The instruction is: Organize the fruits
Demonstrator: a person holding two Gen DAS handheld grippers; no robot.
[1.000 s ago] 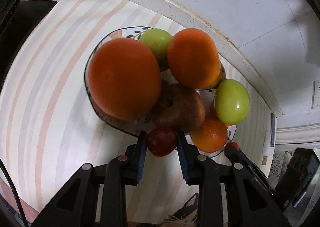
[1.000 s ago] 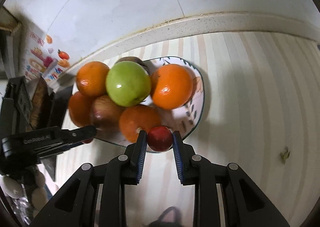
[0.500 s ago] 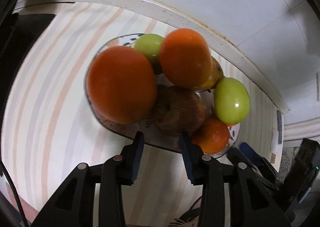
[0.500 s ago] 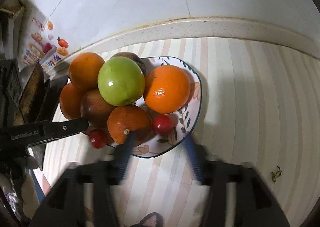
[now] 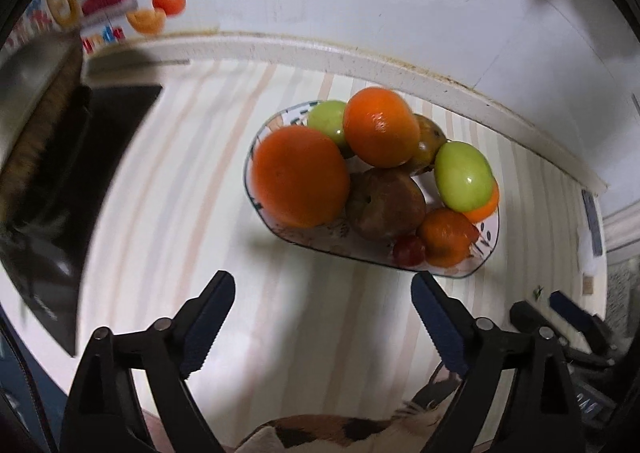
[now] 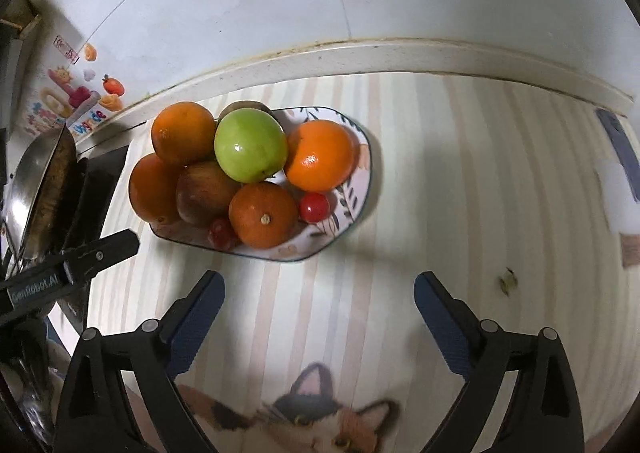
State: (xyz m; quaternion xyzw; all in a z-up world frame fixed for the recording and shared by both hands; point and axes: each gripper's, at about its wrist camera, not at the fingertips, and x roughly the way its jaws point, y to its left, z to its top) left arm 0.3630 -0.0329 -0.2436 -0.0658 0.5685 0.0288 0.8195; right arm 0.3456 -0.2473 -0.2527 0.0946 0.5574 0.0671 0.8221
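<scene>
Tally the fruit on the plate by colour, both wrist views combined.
Orange fruits: 4
Green fruits: 2 (one is hidden in the right wrist view)
Brown fruits: 2
Small red fruits: 2
Total: 10, all on the plate

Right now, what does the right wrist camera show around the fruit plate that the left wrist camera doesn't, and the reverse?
Only the right wrist view shows a second small red fruit on the plate's near right side, a cat face printed on the mat, and the left gripper reaching in from the left.

Only the left wrist view shows a second green apple at the back of the pile.

Both show the plate, the oranges, the brown apple, the front green apple, the other small red fruit, and open, empty jaws on the right gripper.
</scene>
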